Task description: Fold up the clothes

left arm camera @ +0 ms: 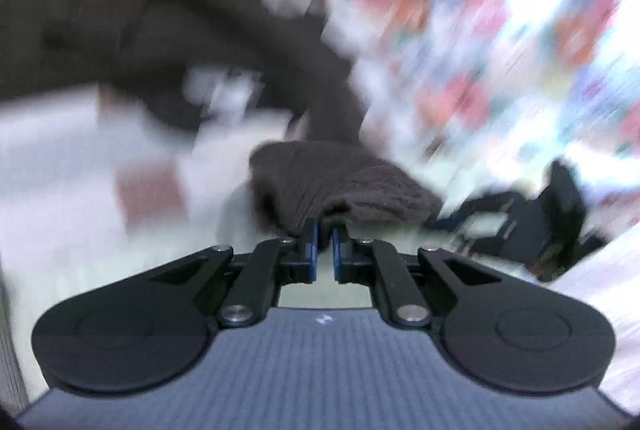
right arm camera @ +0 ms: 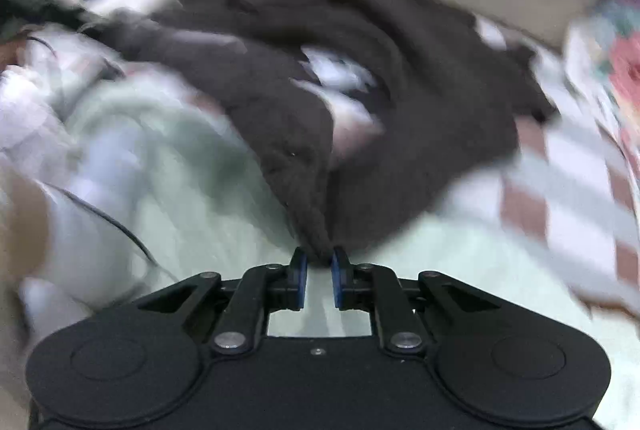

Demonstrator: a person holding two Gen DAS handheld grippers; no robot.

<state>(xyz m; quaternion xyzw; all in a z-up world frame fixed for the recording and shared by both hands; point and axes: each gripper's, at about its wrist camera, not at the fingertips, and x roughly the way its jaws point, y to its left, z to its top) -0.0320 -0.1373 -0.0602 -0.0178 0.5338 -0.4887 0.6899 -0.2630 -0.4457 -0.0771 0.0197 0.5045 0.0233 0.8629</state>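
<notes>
Left gripper [left arm camera: 324, 230] and right gripper [right arm camera: 319, 257] each pinch the dark brown sweater [right arm camera: 360, 78] at a narrow gap — it stretches away across the pale bedsheet [right arm camera: 460, 262], both views blurred.

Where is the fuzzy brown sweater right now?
The brown sweater sprawls mid-frame in the right wrist view on the pale bedding, one edge pinched by the right gripper, another by the left gripper.

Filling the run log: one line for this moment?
left gripper shut on brown garment | right gripper shut on brown garment | frames blurred
</notes>
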